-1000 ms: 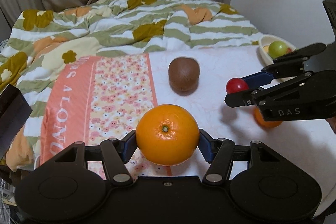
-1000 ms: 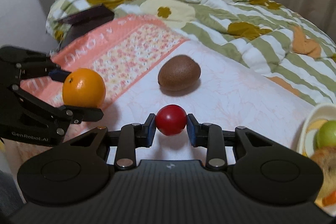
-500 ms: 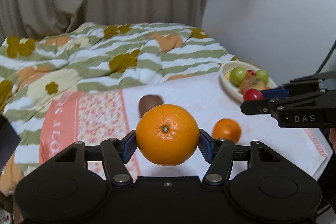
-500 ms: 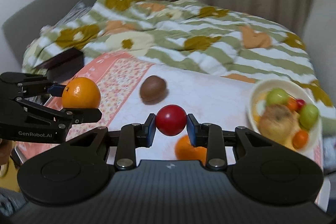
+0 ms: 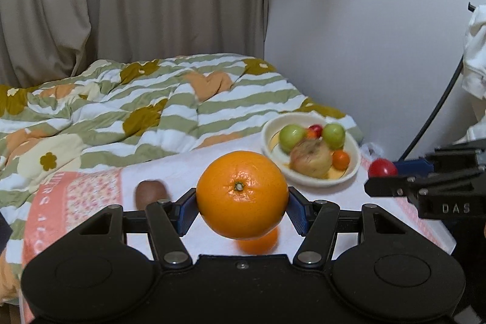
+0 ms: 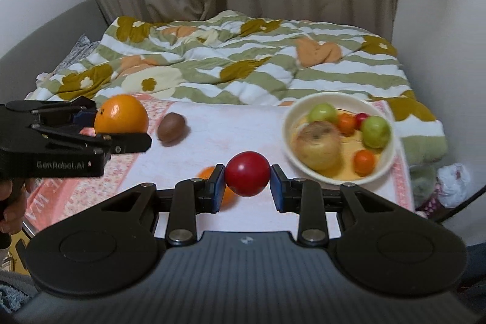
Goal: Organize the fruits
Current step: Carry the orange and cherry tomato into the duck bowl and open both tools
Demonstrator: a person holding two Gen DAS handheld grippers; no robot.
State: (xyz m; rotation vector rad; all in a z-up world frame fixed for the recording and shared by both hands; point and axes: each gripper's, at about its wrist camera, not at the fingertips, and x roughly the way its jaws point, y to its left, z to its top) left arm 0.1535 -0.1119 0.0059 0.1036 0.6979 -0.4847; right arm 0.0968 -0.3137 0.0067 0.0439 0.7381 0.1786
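Right wrist view: a red fruit [image 6: 247, 177] is clamped in the right gripper [image 6: 247, 182], with the bowl [image 6: 387, 164] lying ahead and to the right — nearer this hand than the left. An orange [image 5: 242, 194] is gripped by the left gripper [image 5: 242, 210]. Compared with a second ago, both fruits have been raised and the bowl brought fully into view.

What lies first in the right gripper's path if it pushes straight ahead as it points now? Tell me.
Likely the bed's white cloth, then the striped quilt beyond. The right gripper, shut on the red fruit, aims between the kiwi and the fruit bowl. Depth is uncertain.
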